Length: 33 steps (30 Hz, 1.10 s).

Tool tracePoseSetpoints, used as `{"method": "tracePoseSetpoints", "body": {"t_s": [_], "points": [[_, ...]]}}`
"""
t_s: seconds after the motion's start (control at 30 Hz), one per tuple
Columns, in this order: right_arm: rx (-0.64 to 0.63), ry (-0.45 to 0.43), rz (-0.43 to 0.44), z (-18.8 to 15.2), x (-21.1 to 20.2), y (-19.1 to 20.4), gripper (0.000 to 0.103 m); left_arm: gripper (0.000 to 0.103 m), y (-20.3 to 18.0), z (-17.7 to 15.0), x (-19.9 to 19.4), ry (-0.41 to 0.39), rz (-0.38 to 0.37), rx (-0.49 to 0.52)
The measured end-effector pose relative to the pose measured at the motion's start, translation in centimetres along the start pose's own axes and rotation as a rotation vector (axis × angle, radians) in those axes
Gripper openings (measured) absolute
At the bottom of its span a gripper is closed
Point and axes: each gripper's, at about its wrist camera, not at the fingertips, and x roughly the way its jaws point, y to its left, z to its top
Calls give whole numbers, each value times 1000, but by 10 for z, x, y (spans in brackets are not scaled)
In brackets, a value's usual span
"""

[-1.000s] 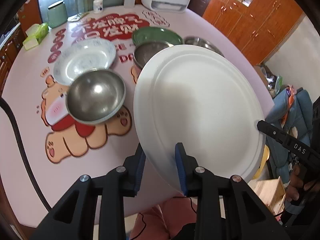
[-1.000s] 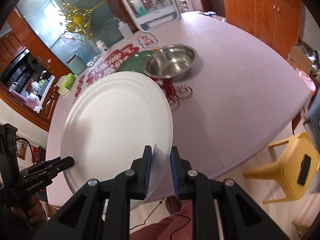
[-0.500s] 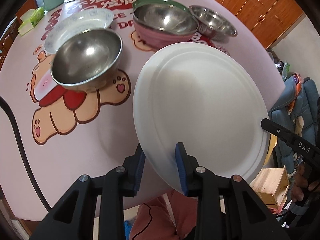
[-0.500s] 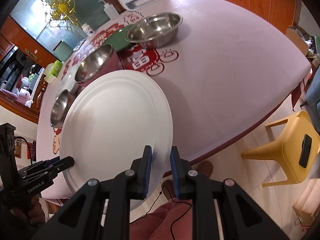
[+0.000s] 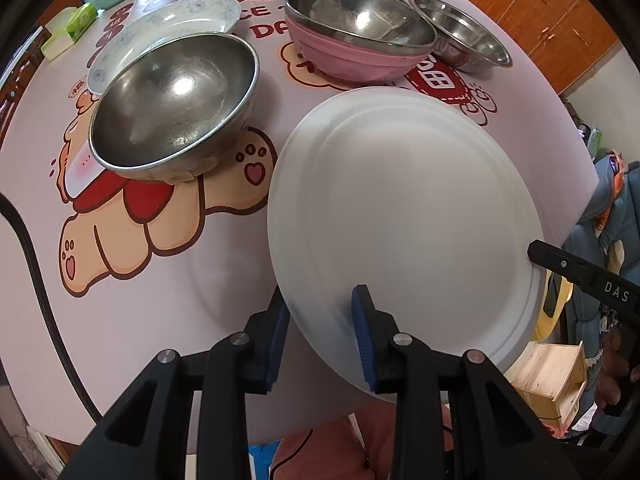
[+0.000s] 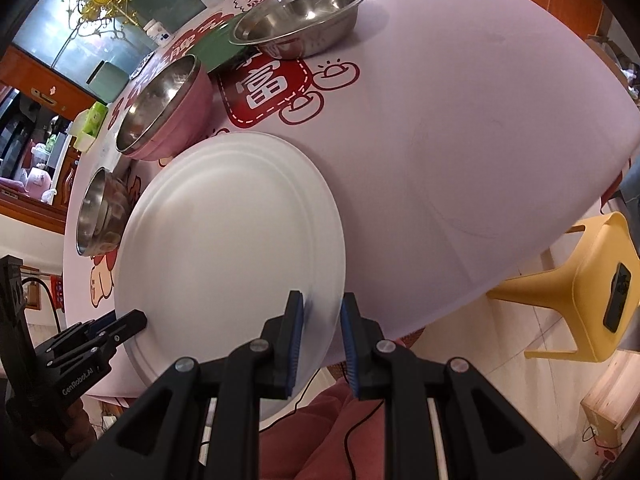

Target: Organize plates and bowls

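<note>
Closest to me, the left tool (image 5: pixel 320 336) has its two blue-padded fingers pinching the near rim of the white plate (image 5: pixel 404 228), one pad under the rim and one on top. The right tool (image 6: pixel 322 344) is clamped on the same plate's (image 6: pixel 232 248) opposite edge in the same way, its tip showing at 3 o'clock in the left view, so the plate is carried between both tools, tilted slightly, just above the near part of the pink surface (image 5: pixel 168 280). The plate is large, round and plain matte white, with a broad flat rim set off by a raised ring; nothing lies on it.

Beyond it at 10 o'clock in the left view stands a dull steel bowl (image 5: pixel 176 104) on the cartoon bear print, touching the rim of a pale patterned dish (image 5: pixel 168 28) behind it. At 12 o'clock sits a pink bowl (image 5: pixel 352 60) with a steel bowl nested inside (image 5: pixel 356 16), and a green plate (image 6: pixel 218 44) lies just behind them. At 1 o'clock, near the pink bowl, is a shallow steel basin (image 5: pixel 464 36). Off the surface, at 3 o'clock in the right view, a yellow stool (image 6: pixel 580 288) stands on the floor.
</note>
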Motion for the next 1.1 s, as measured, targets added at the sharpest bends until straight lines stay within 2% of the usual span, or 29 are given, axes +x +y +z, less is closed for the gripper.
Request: {"method": "tracePoseSetpoints", "body": {"t_s": [0.3,0.67,0.77,0.83,1.03,1.1], "points": [[-21,16,-19,10,7,3,20,29,-2,9,12,3,17,-30],[-28,-15,-43,12,7,8,22,32,-1,14,15,-12,29,-30],[-31,-41,-62,11,4,10,22,40,0,12,13,-26,39,-17],[-31,-59,-78,11,3,11,22,51,2,10,8,-44,41,-6],[-9,-94,-99,5,-2,10,23,60,5,0,-1,-77,16,22],[-7,-108,-101,0,-4,11,30,63,7,-4,-6,-87,9,30]]}}
